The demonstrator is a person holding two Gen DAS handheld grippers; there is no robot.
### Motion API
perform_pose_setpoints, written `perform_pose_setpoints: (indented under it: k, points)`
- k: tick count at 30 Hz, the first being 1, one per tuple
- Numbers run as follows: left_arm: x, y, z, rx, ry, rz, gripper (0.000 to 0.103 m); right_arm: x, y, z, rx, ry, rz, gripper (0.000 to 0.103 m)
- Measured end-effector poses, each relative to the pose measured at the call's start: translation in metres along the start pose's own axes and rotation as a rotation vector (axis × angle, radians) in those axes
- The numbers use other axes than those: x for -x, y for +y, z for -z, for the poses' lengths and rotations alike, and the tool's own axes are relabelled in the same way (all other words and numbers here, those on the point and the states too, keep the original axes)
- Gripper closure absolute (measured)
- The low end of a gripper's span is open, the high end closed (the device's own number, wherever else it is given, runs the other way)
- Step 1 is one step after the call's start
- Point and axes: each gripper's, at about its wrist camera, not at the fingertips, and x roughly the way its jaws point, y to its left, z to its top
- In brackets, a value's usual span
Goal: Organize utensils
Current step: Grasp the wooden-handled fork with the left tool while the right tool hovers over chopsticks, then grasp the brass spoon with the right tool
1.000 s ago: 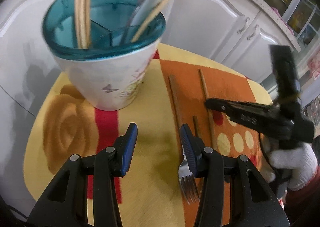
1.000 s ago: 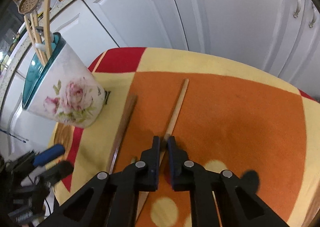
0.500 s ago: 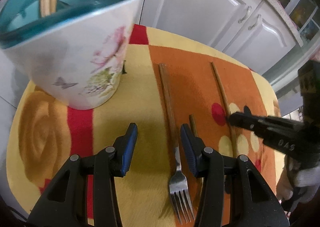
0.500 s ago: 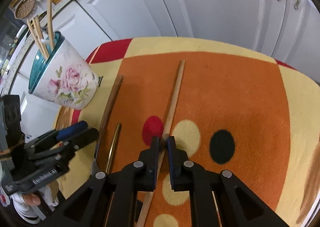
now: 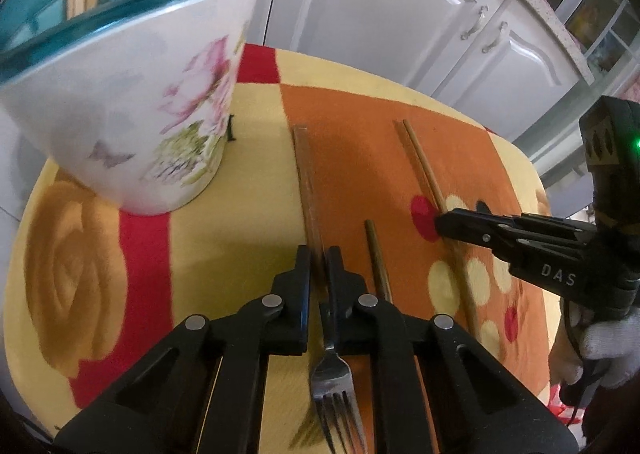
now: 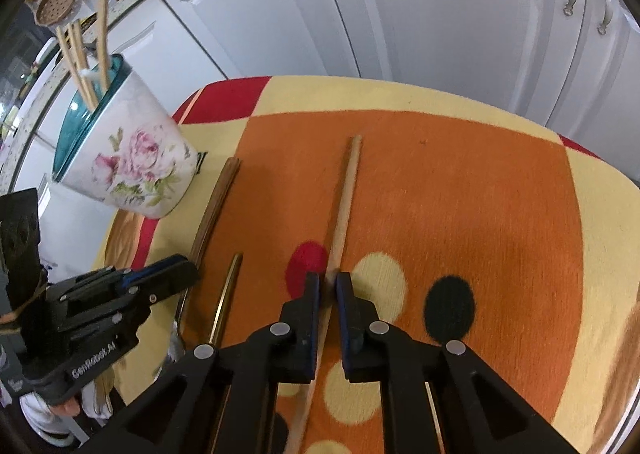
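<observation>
A floral utensil cup (image 5: 132, 106) with a teal rim stands at the cloth's left; it also shows in the right wrist view (image 6: 120, 158), holding wooden sticks. My left gripper (image 5: 319, 258) is shut on the wooden-handled fork (image 5: 306, 182), whose tines (image 5: 338, 410) lie under the gripper. My right gripper (image 6: 328, 282) is shut on a pale wooden chopstick (image 6: 346, 190) lying on the orange cloth. The chopstick (image 5: 420, 162) and right gripper (image 5: 444, 220) also show in the left wrist view. A thin brass-coloured stick (image 5: 378, 258) lies between fork and chopstick.
The utensils lie on a small table covered by a yellow, orange and red cloth (image 6: 460, 182). White cabinet doors (image 6: 440, 14) stand close behind the table. A counter with kitchen items (image 6: 56, 2) runs behind the cup.
My left gripper has moved right and closed on the fork's handle; it was open before. My right gripper has stayed shut on the chopstick and slid back along it.
</observation>
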Motion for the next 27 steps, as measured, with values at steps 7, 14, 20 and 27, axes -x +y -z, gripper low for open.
perform_pose_setpoints:
  k: [7,14,20,27]
  points:
    - [0.011,0.01,0.011,-0.002,0.014,-0.005,0.097,0.006,0.008,0.013,0.017,0.007,-0.02,0.096]
    - [0.02,0.018,0.023,-0.004,0.021,-0.006,0.097,0.01,0.011,0.016,0.015,0.004,-0.009,0.096]
    - [0.024,0.02,0.03,-0.005,0.033,-0.005,0.097,0.014,0.021,0.011,0.01,0.002,-0.061,0.094]
    - [0.025,0.021,0.027,-0.012,0.037,-0.012,0.097,-0.002,0.045,0.006,0.032,0.043,-0.109,0.081]
